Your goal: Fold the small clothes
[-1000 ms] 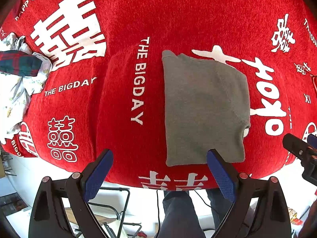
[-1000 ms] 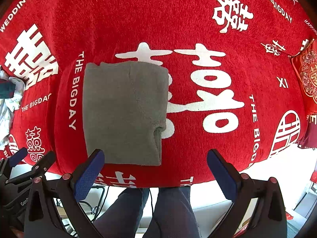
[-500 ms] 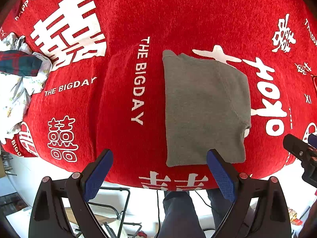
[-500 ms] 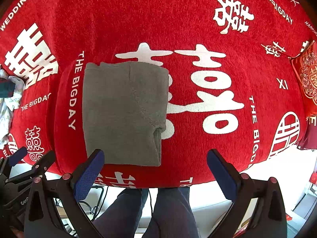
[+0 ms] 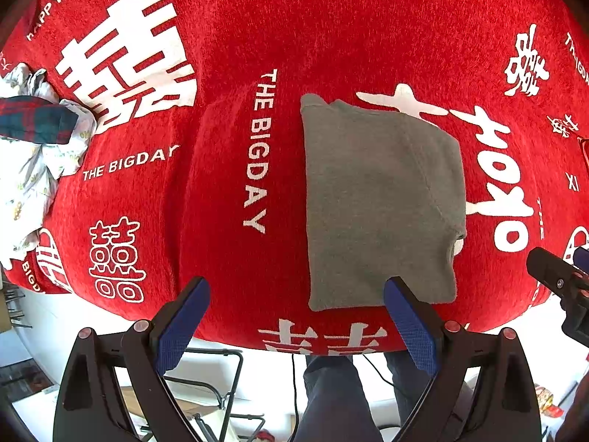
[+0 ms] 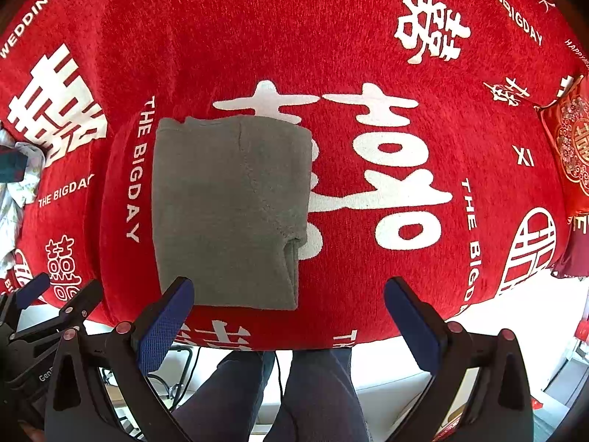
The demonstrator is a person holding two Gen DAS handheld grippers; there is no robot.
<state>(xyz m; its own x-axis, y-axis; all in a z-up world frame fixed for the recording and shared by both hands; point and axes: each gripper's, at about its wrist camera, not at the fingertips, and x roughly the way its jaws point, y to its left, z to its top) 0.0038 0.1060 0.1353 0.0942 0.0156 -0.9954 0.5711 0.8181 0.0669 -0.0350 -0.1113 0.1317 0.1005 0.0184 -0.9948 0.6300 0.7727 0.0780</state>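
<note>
A grey garment lies folded into a flat rectangle on the red cloth with white lettering. It also shows in the right wrist view. My left gripper is open and empty, held above the table's near edge, its right finger over the garment's near edge. My right gripper is open and empty, its left finger over the garment's near left corner. Neither gripper holds the garment.
A pile of white patterned and dark plaid clothes lies at the far left. A red embroidered cushion sits at the right edge. The person's legs are below the near table edge. The right gripper's body shows in the left wrist view.
</note>
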